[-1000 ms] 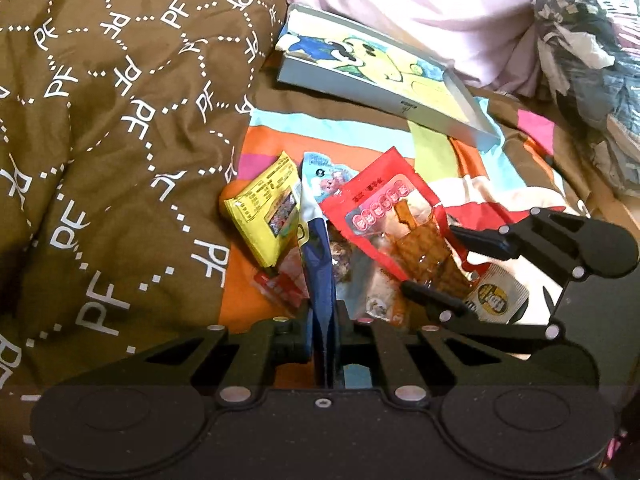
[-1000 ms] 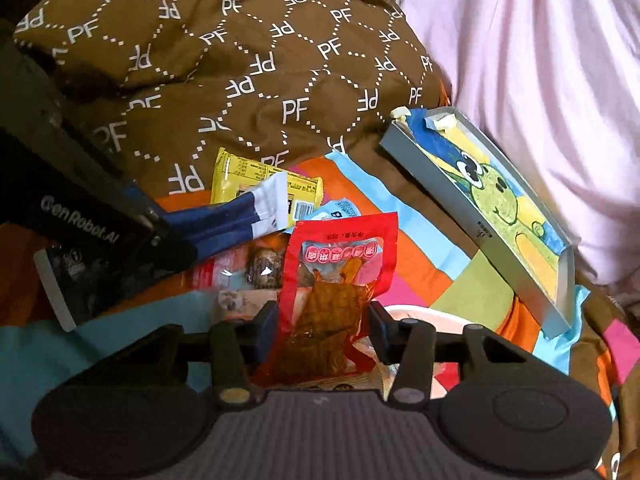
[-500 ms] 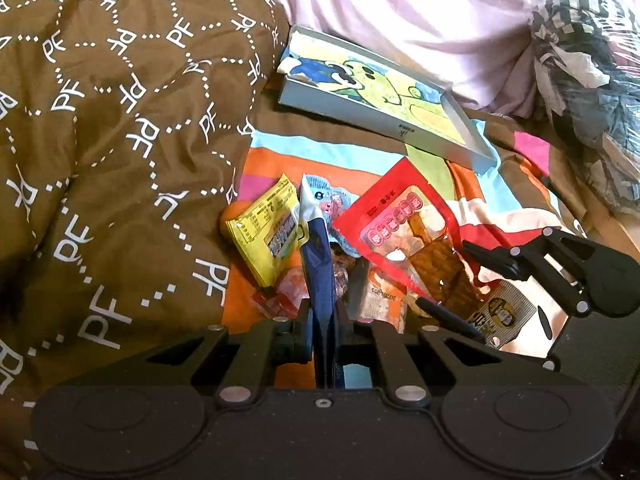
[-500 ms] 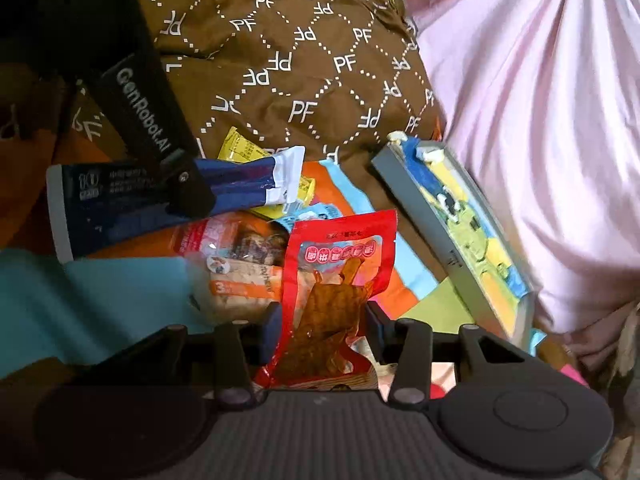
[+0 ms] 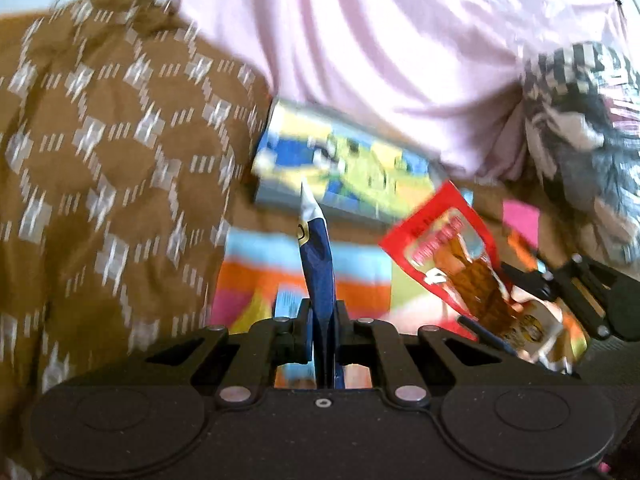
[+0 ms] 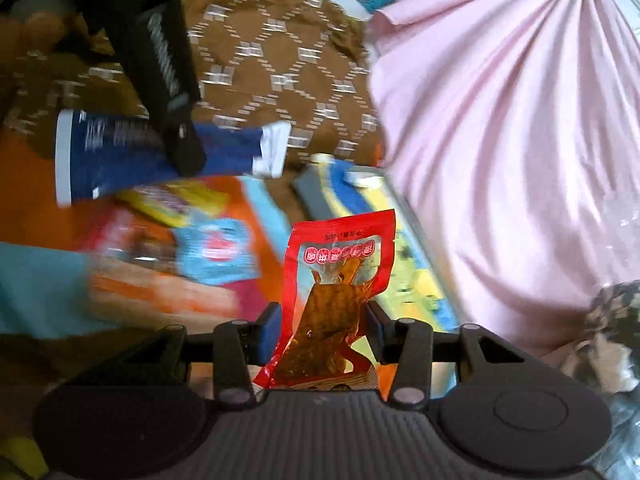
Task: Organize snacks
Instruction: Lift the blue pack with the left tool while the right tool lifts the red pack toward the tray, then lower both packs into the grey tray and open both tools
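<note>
My left gripper (image 5: 323,334) is shut on a dark blue snack packet (image 5: 318,264) that stands edge-on between its fingers, lifted above the bed. In the right wrist view the same blue packet (image 6: 120,152) hangs from the left gripper's finger (image 6: 180,132). My right gripper (image 6: 320,334) is shut on a red packet of brown dried snack (image 6: 336,296), also lifted; the red packet shows in the left wrist view (image 5: 452,256). A shallow grey box with a cartoon print (image 5: 340,168) lies ahead by the pink sheet.
Several snack packets, yellow (image 6: 168,204), light blue (image 6: 218,250) and orange, lie on the striped blanket (image 5: 256,272). A brown patterned quilt (image 5: 100,160) rises at the left. A pink sheet (image 6: 500,120) and crumpled clothes (image 5: 580,128) are at the back and right.
Both grippers have lifted their packets off the pile and moved up and forward toward the cartoon box. The view is blurred by the motion.
</note>
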`<state>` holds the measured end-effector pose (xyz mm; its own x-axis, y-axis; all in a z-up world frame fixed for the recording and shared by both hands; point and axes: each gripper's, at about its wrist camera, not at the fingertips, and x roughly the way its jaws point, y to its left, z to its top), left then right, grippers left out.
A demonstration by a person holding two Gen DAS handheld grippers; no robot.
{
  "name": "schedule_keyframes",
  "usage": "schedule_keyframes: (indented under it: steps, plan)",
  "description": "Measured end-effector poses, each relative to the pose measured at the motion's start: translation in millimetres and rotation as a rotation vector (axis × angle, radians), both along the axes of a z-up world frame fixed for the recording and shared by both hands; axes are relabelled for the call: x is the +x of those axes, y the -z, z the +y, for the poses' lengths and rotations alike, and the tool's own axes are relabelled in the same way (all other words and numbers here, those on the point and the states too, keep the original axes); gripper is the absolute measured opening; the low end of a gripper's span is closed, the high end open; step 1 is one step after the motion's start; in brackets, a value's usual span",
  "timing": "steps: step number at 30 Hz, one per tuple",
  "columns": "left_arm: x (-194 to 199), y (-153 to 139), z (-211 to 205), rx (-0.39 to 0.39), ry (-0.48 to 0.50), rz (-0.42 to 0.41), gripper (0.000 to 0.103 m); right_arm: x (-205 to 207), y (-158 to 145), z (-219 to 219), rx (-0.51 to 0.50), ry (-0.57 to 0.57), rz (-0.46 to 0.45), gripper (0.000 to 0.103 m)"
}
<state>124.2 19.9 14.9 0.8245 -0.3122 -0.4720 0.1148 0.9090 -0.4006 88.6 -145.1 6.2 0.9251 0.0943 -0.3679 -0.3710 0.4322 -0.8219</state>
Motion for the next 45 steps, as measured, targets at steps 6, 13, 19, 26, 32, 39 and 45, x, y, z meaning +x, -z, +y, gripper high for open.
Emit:
schedule_keyframes:
  steps: [6,13,19,26,32,39,45]
  plan:
    - [68,-38,-14,0.025,-0.017,-0.093,0.009,61,-29,-17,0.014,0.053,-0.055,0.049]
    - [159,-51,-22,-0.024,-0.039,-0.091,0.009,133,-32,-21,0.092,0.099,-0.102,0.05]
    - [220,-39,-30,-0.001,-0.05,-0.065,0.01,185,-27,-25,0.175,0.138,-0.085,0.05]
    - [256,-11,-38,0.044,-0.056,0.003,0.01,226,-15,-27,0.18,0.163,-0.035,0.05]
    - [260,9,-45,0.086,-0.066,0.046,0.011,241,-8,-28,0.222,0.203,0.035,0.053]
    - [255,13,-47,0.132,-0.093,0.062,0.029,246,-8,-30,0.271,0.224,0.071,0.063]
    - [240,-2,-44,0.15,-0.109,0.033,0.062,239,-18,-32,0.343,0.236,0.072,0.084]
